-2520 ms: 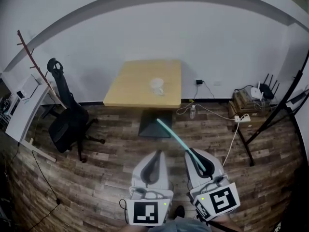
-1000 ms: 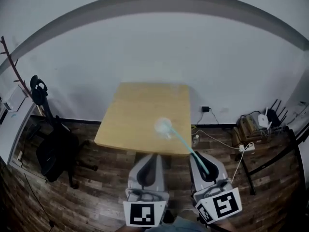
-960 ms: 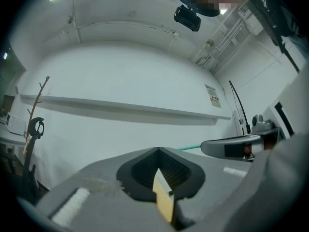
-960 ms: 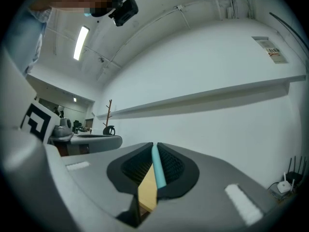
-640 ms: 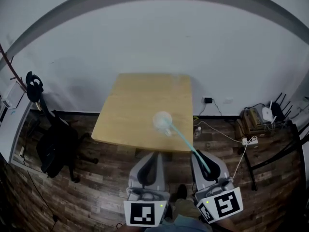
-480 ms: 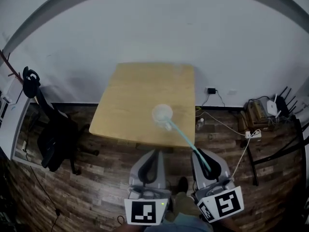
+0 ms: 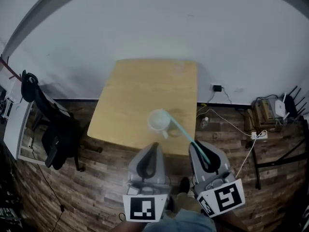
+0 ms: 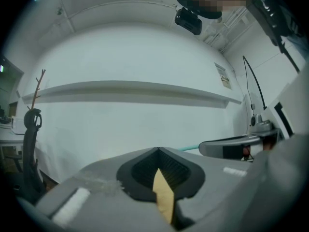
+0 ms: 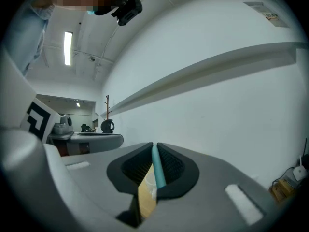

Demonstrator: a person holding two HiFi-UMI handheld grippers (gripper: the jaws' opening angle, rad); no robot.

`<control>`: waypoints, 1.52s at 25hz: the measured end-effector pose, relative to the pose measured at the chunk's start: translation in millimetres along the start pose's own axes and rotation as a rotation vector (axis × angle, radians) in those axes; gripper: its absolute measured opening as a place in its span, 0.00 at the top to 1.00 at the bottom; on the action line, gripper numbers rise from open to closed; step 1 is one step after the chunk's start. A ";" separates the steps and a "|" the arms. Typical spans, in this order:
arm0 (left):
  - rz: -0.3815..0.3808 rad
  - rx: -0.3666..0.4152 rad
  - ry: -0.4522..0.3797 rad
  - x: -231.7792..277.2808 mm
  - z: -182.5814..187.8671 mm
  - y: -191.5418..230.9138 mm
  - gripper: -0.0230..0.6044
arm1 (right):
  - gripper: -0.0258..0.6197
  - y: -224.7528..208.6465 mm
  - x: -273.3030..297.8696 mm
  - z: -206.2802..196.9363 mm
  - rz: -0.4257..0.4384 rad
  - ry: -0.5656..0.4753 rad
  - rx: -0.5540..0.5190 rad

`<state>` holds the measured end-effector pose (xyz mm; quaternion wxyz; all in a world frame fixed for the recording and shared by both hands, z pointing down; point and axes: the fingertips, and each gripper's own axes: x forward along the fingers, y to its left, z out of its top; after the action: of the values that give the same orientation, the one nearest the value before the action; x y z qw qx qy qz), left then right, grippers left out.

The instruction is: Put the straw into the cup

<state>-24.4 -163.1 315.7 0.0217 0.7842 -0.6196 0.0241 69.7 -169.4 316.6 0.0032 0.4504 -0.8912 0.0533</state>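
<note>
The right gripper [image 7: 195,148] is clamped on the teal straw [image 7: 179,131]; the straw's far end lies over the rim of the clear cup [image 7: 157,122]; the cup stands on the wooden table [image 7: 140,86]; the left gripper [image 7: 154,148] has its jaws together, empty.

The bench [image 7: 140,88] has a rectangular, light wood top; its far edge is at the white wall. One item rests directly on it: a pale cup [image 7: 157,121], upright, near the front edge and right of centre. The bench stands on a dark plank floor [image 7: 96,187].
</note>
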 end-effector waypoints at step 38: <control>0.052 -0.109 0.089 58.5 -40.9 36.4 0.94 | 0.91 -16.2 51.6 -57.0 0.074 0.212 -0.009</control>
<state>-46.8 -225.7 360.4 0.0911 0.7637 -0.6386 0.0257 49.7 -214.8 377.5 0.0977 0.4088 -0.9022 0.0967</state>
